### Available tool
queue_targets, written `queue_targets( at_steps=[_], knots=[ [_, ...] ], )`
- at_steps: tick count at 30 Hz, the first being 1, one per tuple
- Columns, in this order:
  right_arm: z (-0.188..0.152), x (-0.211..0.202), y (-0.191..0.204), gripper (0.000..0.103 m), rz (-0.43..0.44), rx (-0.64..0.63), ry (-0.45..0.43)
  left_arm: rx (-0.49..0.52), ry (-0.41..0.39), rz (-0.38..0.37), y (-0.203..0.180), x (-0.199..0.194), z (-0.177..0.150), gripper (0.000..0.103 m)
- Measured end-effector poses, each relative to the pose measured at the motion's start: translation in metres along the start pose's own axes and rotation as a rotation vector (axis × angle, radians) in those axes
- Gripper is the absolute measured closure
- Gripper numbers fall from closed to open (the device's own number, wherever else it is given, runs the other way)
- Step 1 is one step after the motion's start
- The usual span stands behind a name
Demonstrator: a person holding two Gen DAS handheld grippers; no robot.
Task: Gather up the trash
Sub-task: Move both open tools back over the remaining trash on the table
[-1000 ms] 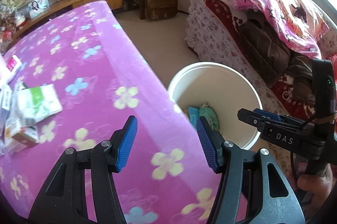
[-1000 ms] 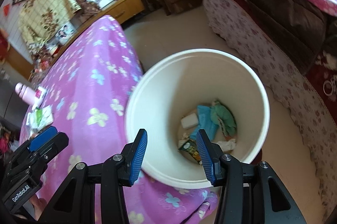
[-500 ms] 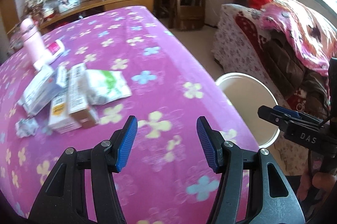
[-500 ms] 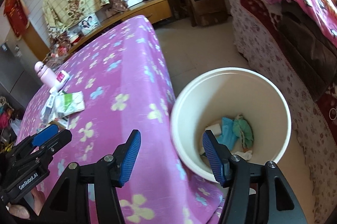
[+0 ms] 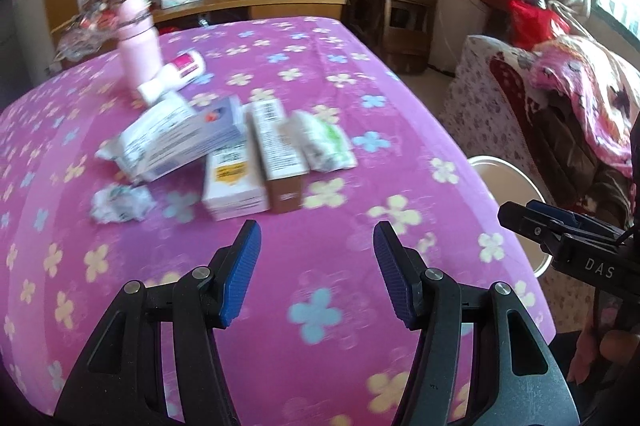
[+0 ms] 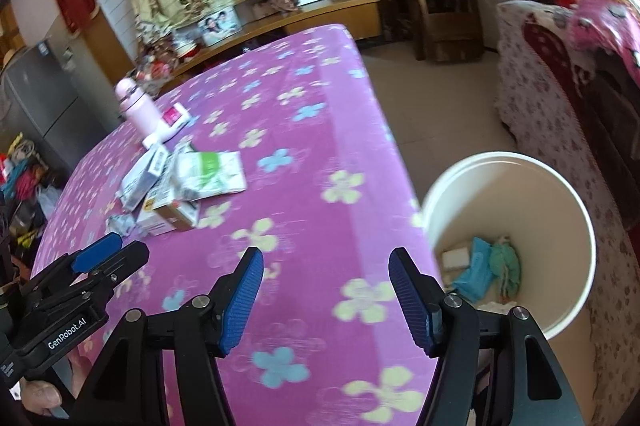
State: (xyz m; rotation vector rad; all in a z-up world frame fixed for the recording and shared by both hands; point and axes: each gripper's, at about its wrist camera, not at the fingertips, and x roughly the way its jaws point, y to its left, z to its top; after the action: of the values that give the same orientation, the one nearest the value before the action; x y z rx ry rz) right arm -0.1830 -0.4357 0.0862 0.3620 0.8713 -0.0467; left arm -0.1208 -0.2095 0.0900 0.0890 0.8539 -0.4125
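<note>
1. Both grippers' blue ribbed fingers [image 5: 242, 268] stood spread with nothing between them; the right gripper [image 6: 326, 294] had just been opening, and the left gripper [image 5: 316, 270] hung over bare cloth.
2. Magenta flowered fleece tablecloth [image 5: 360, 98] covered the table.
3. White round plastic bucket [image 6: 576, 210] stood on the floor beside the table, holding blue and green scraps [image 6: 480, 272].
4. Trash lay mid-table: white cardboard cartons [image 5: 234, 182], a green-printed white pouch [image 6: 212, 170], and a crumpled paper wad [image 5: 120, 202].

Magenta tablecloth [image 5: 352, 74] (pale flower print); white bin [image 6: 576, 226]; pink bottle [image 5: 138, 46]; blue gripper pads [image 5: 242, 272].
</note>
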Motion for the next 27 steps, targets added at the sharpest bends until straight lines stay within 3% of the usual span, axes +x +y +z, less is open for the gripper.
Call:
queue_targets(
  at_steps=[17,27],
  knots=[
    [0.019,0.056,0.077,0.035,0.094,-0.097,0.08,-0.216,0.036,0.103,0.15,-0.006,-0.024,0.046],
    [0.082,0.107,0.104,0.034,0.054,-0.079,0.079,-0.283,0.038,0.146,0.188,-0.006,-0.02,0.046]
  ],
)
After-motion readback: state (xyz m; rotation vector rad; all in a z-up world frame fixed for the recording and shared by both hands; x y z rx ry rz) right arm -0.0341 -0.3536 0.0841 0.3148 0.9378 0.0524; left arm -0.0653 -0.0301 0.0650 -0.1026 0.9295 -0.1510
